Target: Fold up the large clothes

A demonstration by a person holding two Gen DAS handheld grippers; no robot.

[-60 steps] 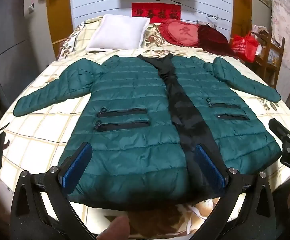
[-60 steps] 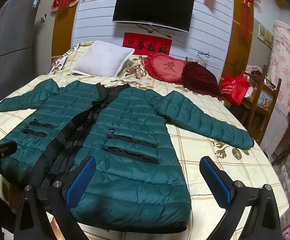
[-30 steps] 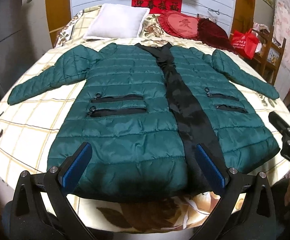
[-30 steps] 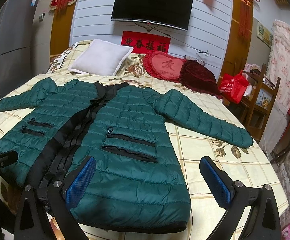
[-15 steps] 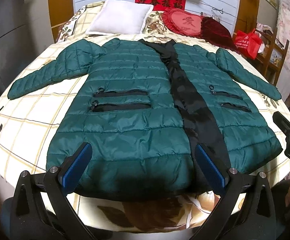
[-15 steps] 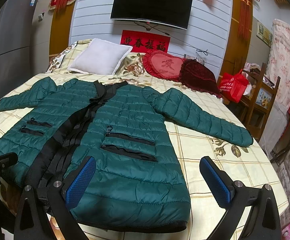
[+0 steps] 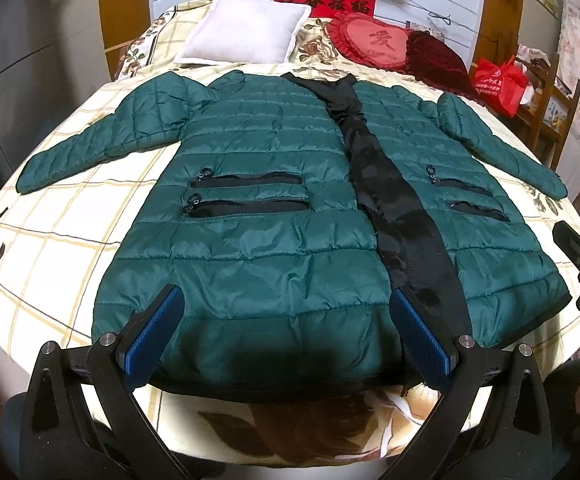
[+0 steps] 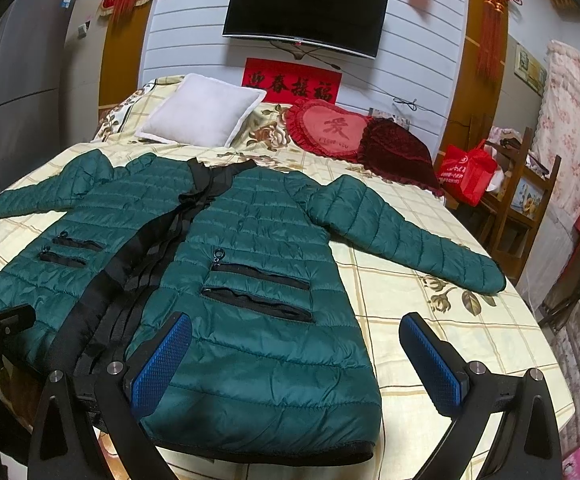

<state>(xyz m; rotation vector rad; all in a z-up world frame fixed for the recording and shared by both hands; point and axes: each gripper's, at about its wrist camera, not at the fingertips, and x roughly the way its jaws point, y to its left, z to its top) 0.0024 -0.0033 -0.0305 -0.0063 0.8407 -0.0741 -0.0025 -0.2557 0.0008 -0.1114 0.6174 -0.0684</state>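
A dark green quilted coat [image 7: 258, 208] with a black front band lies flat, face up, on the bed, both sleeves spread outward; it also shows in the right wrist view [image 8: 258, 248]. My left gripper [image 7: 288, 338] is open and empty, hovering over the hem of the coat's left half. My right gripper [image 8: 297, 360] is open and empty above the hem of the coat's right half, one blue pad [image 8: 162, 360] over the fabric, the other pad [image 8: 433, 368] over the bedspread. The right sleeve [image 8: 405, 236] reaches toward the bed's right edge.
The bed [image 7: 54, 232] has a cream checked spread. A white pillow [image 7: 246, 30], a red heart cushion [image 7: 373, 44] and a dark red cushion [image 8: 397, 152] lie at the head. A wooden rack with a red bag [image 8: 465, 172] stands right. A TV [image 8: 305, 12] hangs above.
The left view has tilted down and drawn slightly closer to the coat's hem. The right gripper has barely moved. Both stay open; the coat has not moved.
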